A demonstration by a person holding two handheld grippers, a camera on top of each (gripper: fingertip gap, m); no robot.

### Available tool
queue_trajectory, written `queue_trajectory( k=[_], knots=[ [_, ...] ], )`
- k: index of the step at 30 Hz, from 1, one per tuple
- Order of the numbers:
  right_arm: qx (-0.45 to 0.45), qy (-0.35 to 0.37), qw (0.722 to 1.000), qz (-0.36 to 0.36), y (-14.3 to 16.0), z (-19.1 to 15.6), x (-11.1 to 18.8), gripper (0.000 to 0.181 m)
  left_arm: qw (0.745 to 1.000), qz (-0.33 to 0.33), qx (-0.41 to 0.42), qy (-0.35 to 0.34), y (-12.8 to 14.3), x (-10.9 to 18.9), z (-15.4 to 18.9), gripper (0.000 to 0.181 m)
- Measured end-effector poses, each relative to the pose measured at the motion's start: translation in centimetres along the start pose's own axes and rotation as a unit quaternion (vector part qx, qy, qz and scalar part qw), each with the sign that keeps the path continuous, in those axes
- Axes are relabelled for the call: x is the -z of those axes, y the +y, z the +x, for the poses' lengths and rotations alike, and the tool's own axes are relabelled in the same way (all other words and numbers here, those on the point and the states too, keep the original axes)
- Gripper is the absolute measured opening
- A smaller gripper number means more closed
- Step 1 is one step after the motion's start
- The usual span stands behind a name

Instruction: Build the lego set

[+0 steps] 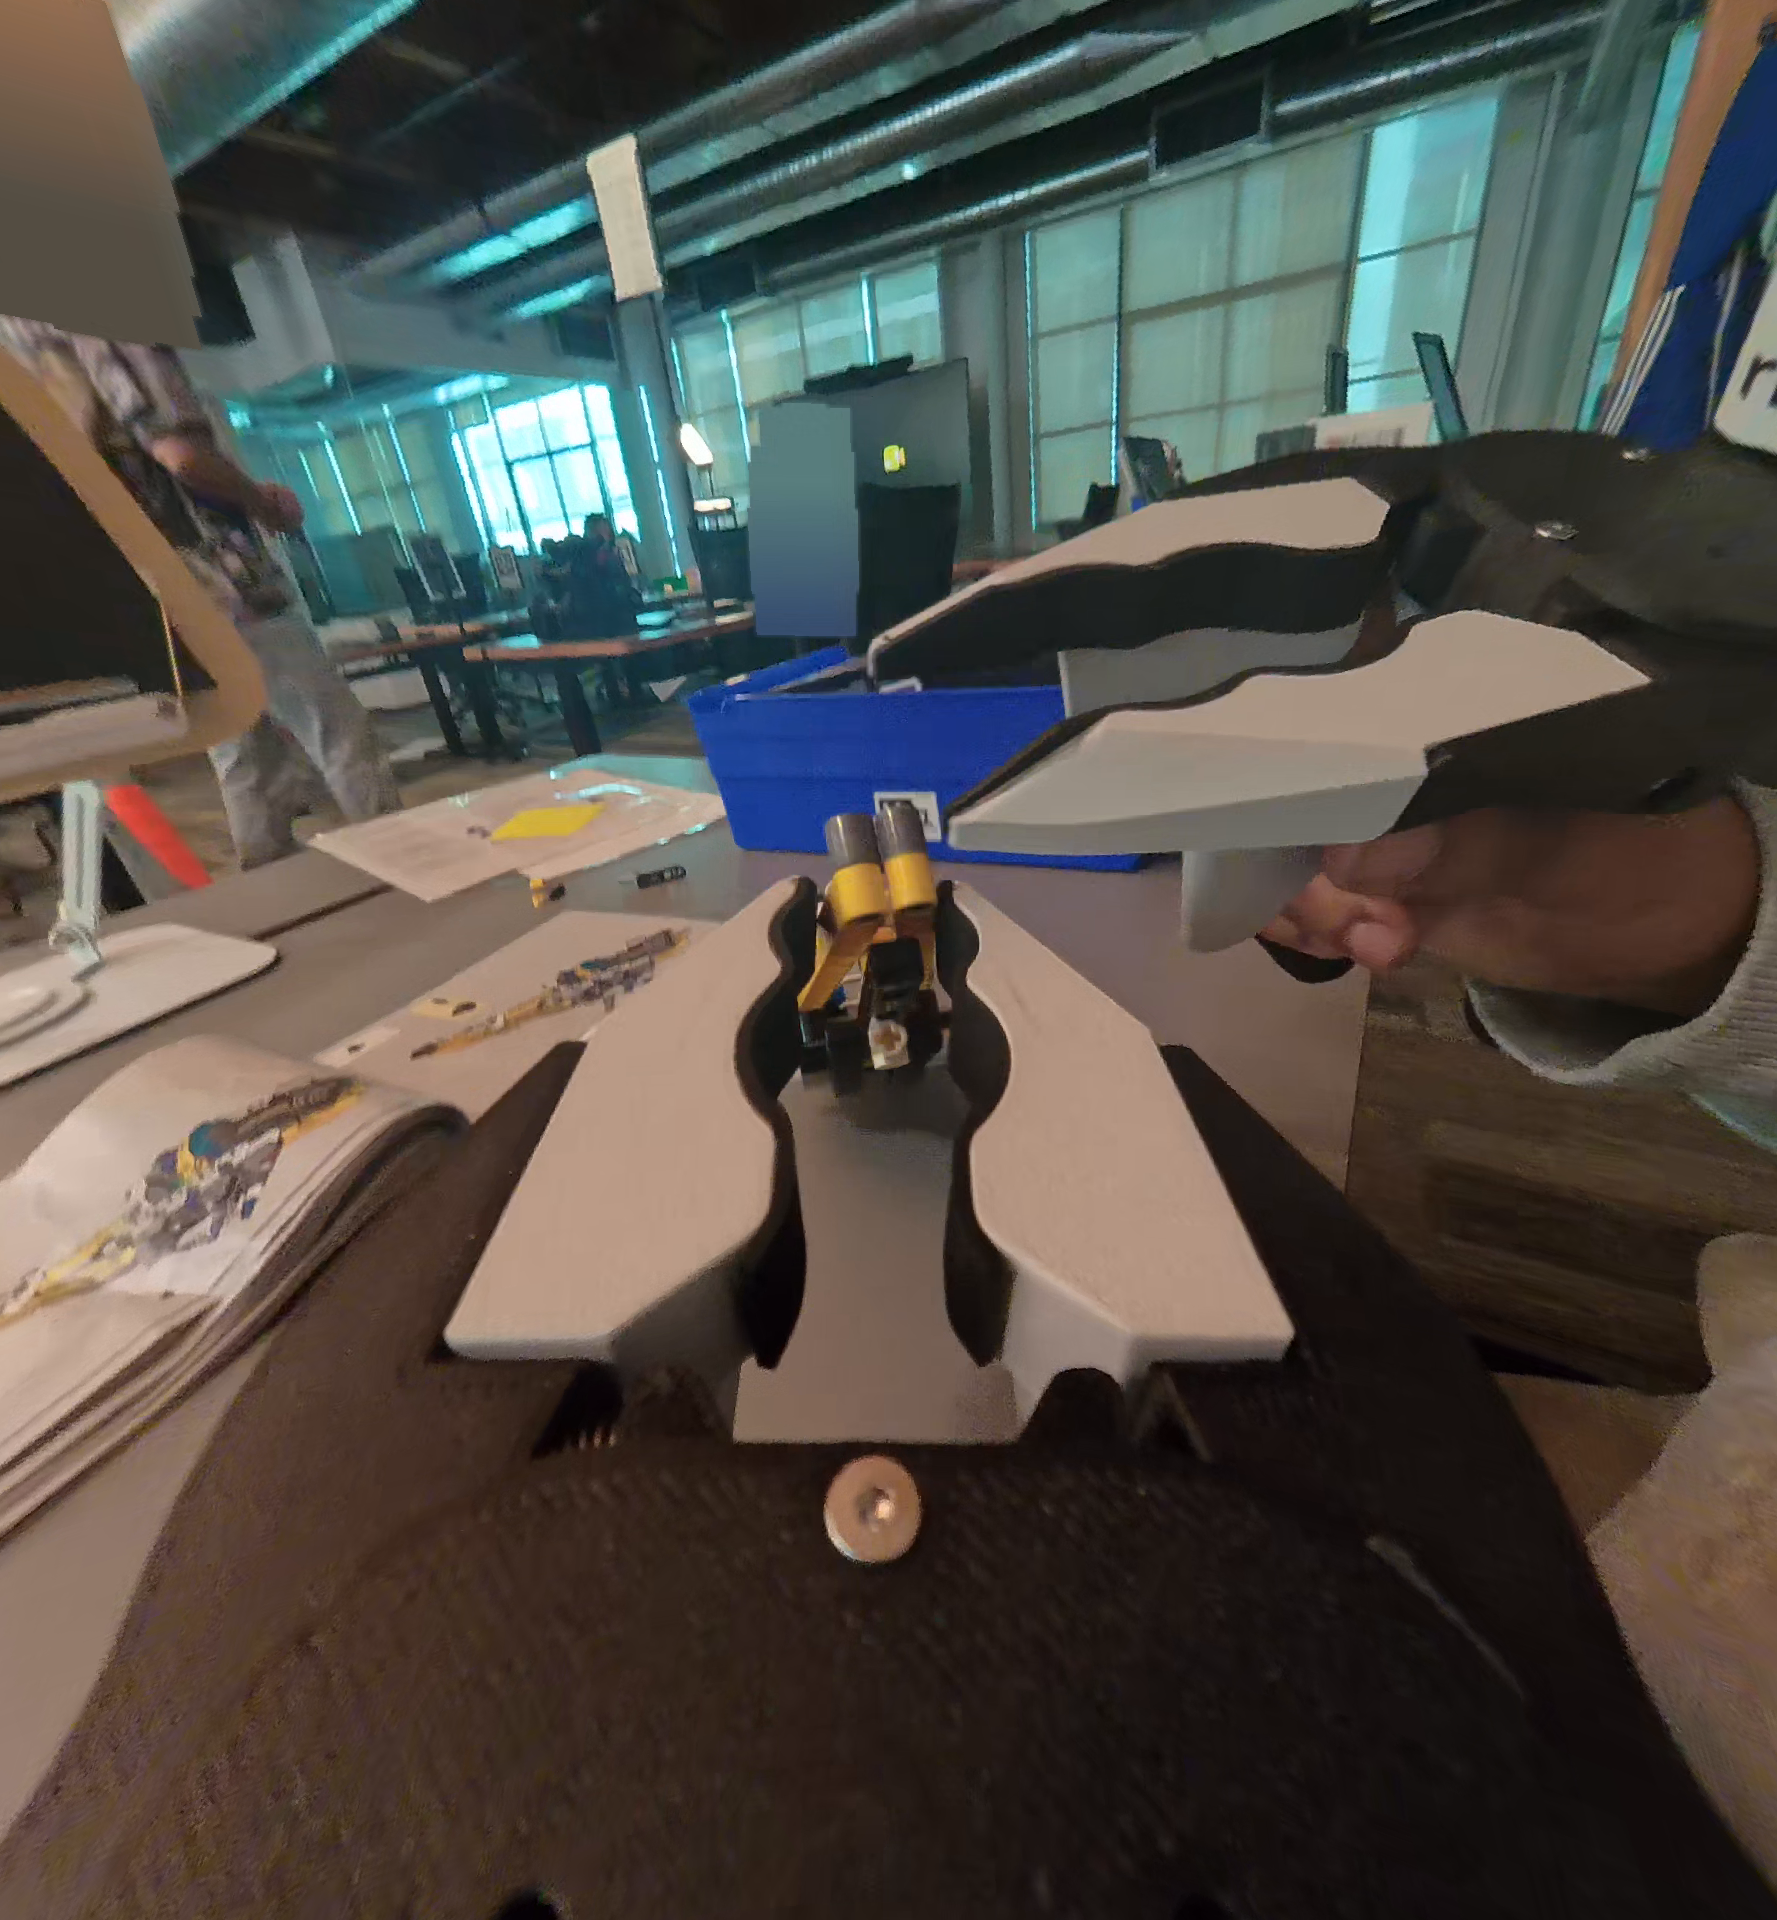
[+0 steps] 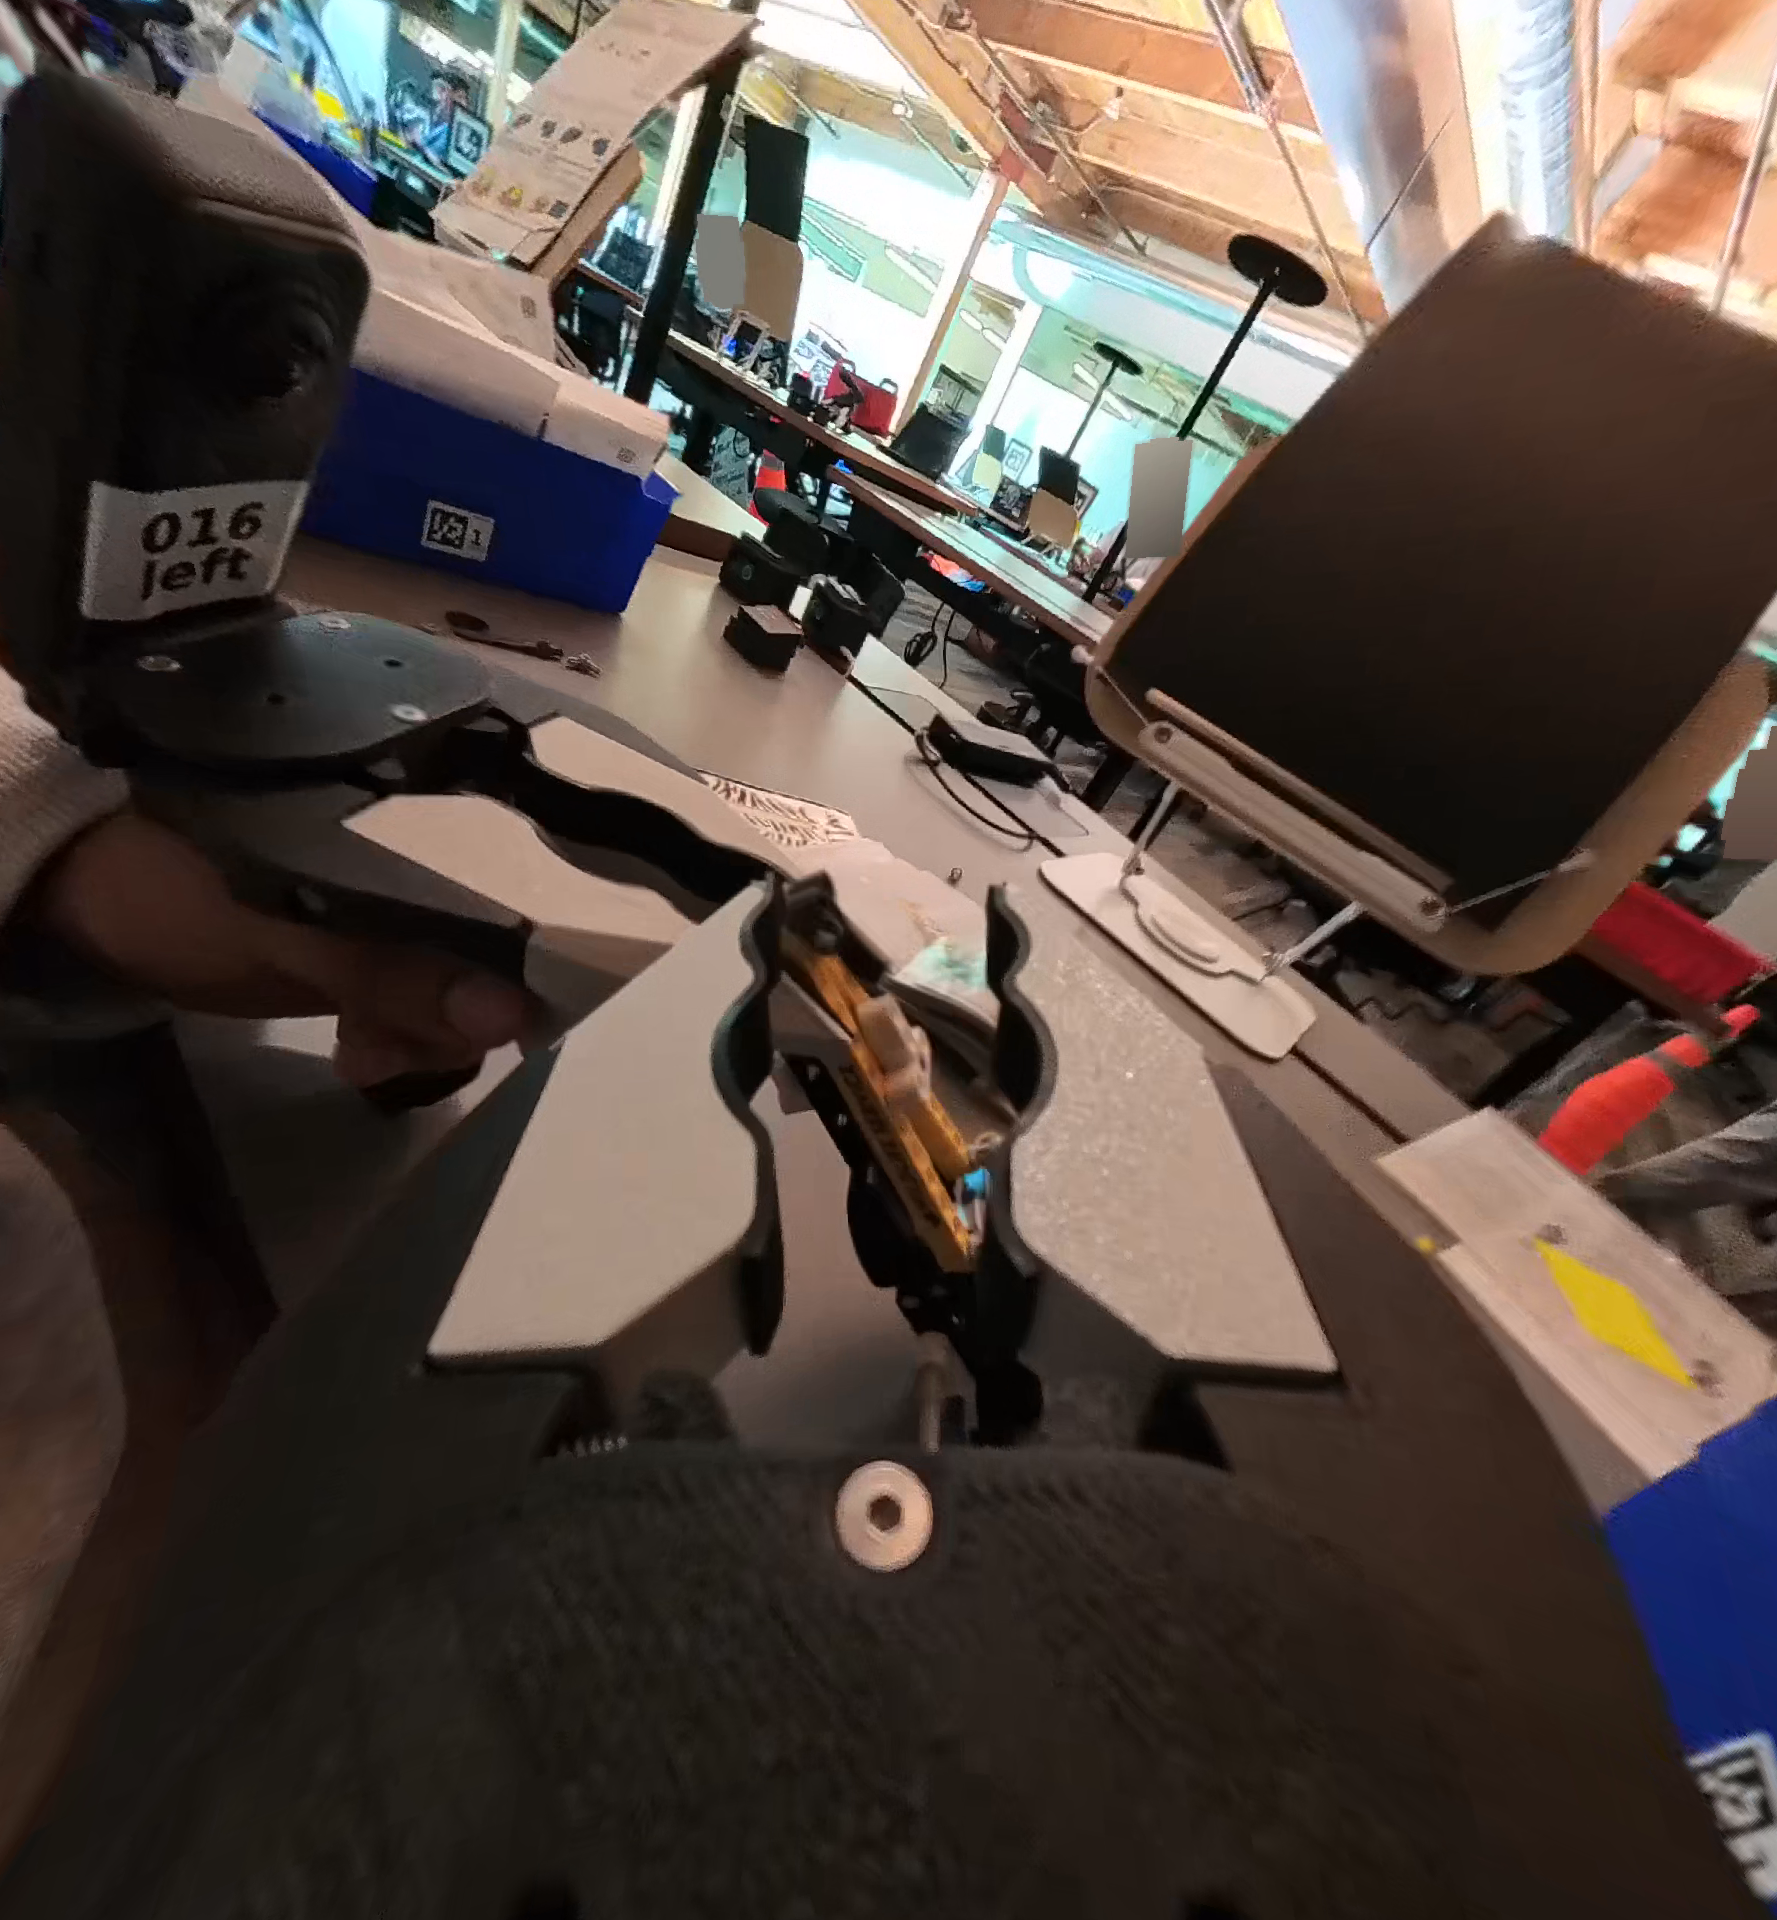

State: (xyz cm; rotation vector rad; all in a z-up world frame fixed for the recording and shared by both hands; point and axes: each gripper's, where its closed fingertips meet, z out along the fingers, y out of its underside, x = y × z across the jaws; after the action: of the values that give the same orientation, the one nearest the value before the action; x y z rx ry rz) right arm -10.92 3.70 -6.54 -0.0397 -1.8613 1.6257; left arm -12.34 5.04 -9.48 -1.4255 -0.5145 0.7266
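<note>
Both hand-held grippers level: left (image 1: 871, 914) pinches lego model (image 1: 879, 935).

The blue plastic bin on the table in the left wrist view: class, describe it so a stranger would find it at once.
Start at the grey table and look to its far edge, beyond the left gripper shut on a yellow and black lego assembly. There sits the blue plastic bin, long and low. It is the only solid blue container there; its neighbours are flat white paper sheets.
</note>
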Motion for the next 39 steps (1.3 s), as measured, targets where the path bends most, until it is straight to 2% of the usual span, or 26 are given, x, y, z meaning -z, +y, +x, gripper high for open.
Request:
queue_trajectory(
  k=[5,7,9,13,15,19,21,24,27,32,39],
  knots=[
    [-0.036,-0.017,0.999,-0.014,2.0,0.1,-0.2,0.034,0.995,-0.065,0.068,-0.029,1.7,1.1,-2.2,0.005],
    [-0.033,-0.025,0.999,-0.02,2.5,-0.3,-0.3,0.034,0.99,-0.097,0.097,-0.024,2.4,1.5,-2.7,0.01],
    [-0.026,-0.025,0.999,-0.022,2.6,-0.5,-0.4,0.032,0.987,-0.114,0.112,-0.023,2.4,2.1,-3.4,0.025],
    [-0.027,-0.013,0.999,-0.022,2.8,0.2,-0.3,0.031,0.99,-0.084,0.111,-0.029,0.3,4.0,-5.6,0.027],
    [-0.043,-0.008,0.999,-0.02,3.0,0.7,-0.2,0.031,0.986,-0.111,0.12,-0.016,0.8,5.1,-6.1,0.028],
    [-0.088,0.001,0.996,-0.014,3.7,1.9,0.0,0.029,0.955,-0.233,0.166,0.082,4.3,7.6,-3.2,0.036],
    [-0.103,0.004,0.995,-0.014,4.2,2.2,0.0,0.029,0.951,-0.259,0.147,0.086,5.7,8.2,-2.3,0.04],
    [-0.115,0.005,0.993,-0.018,4.8,2.4,-0.1,0.028,0.953,-0.278,0.1,0.063,7.0,7.6,-1.6,0.046],
    [-0.128,0.004,0.992,-0.017,5.0,2.4,-0.2,0.027,0.953,-0.291,0.073,0.037,7.6,6.8,-1.8,0.044],
    [-0.141,-0.003,0.99,-0.018,5.4,2.1,-0.4,0.026,0.955,-0.281,0.087,0.039,7.4,6.5,-1.7,0.034],
    [-0.143,-0.014,0.989,-0.023,5.8,1.6,-0.8,0.026,0.951,-0.288,0.099,0.047,7.6,6.5,-1.6,0.032]
  ],
)
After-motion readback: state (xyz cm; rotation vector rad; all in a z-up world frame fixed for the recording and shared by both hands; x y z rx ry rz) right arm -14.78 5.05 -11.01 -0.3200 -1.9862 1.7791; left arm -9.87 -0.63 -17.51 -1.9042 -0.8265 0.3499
